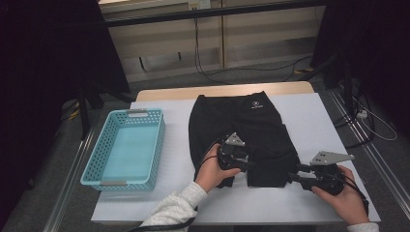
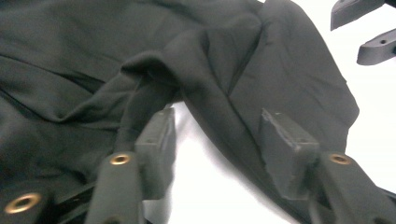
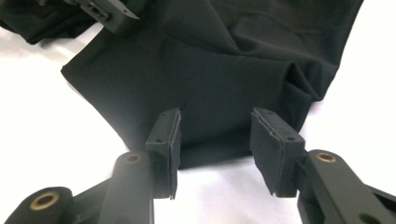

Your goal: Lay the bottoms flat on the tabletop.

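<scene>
Well, my shorts (image 1: 244, 137) lie flat in the middle of the frame on the white table (image 1: 314, 121), with a blue basket (image 1: 124, 150) at left. Both claws gape, gripping nothing: left claw (image 2: 217, 140) at a fold, right claw (image 3: 215, 140) at the hem. I might pinch only one layer, so the cloth could slip. Dark curtains hang around.

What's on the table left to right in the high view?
Blue basket → left hand-held gripper on the black shorts → right hand-held gripper at the shorts' right hem.
</scene>
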Demonstrator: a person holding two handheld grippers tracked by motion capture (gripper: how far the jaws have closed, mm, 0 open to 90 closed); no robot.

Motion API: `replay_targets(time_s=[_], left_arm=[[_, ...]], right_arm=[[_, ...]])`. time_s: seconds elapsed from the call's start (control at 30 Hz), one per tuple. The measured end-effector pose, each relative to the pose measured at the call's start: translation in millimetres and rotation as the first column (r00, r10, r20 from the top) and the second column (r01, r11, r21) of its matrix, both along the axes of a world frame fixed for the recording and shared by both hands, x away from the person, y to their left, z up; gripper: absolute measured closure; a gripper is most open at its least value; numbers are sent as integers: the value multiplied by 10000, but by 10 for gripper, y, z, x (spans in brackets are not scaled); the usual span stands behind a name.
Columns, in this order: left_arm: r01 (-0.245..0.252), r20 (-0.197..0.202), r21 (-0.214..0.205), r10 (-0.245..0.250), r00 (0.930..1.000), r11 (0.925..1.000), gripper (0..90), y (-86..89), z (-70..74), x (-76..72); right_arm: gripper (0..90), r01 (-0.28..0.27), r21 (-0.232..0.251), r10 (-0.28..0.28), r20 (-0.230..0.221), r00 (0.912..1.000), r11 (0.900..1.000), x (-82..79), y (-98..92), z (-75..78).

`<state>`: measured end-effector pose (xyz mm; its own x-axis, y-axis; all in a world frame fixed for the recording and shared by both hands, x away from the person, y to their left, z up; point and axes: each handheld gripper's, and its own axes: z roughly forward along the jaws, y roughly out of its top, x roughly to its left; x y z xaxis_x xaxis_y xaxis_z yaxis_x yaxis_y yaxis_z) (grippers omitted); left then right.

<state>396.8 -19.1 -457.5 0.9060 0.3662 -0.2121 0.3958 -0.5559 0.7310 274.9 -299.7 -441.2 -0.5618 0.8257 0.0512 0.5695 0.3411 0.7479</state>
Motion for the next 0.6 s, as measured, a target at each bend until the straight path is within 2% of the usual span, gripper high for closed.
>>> replay_targets(time_s=[0.03, 0.07, 0.13, 0.2, 0.23, 0.3, 0.47, 0.53, 0.6], left_arm=[[102, -291, 151, -98, 9995, 9998, 564, -14, -16, -9], [127, -182, 111, -124, 9998, 9999, 645, -25, -28, -19], [52, -133, 223, -49, 9999, 9997, 718, -43, -23, -22], [20, -507, 313, -4, 9987, 9995, 844, -50, -22, -21], [-5, -529, 284, 20, 9986, 9996, 872, -54, -23, -25], [-57, -587, 298, 74, 9982, 9995, 880, -66, -2, -32], [-534, -596, -321, 514, 9969, 9981, 884, 2, 127, 28], [-685, -559, -423, 661, 9962, 9968, 883, 29, 142, 52], [-806, -592, -455, 779, 9952, 9957, 883, 47, 139, 77]], right_arm=[[522, -12, -62, 12, -13, 10000, 10000, -2, 5, -4], [513, -34, -76, 34, -24, 10000, 10000, -4, 11, -5], [484, -106, -129, 106, 6, 9999, 9999, -6, 19, -13], [474, -122, -280, 122, -21, 9999, 9995, -9, 22, -18], [472, -165, -268, 164, -25, 9999, 9995, -11, 21, -22], [472, -237, -270, 237, -22, 9997, 9994, -18, 25, -25], [484, -562, -475, 564, 27, 9984, 9973, -42, 105, -15], [520, -798, -531, 795, -72, 9968, 9954, -43, 154, -40], [535, -1001, -784, 975, -368, 9946, 9919, -32, 190, -88]])
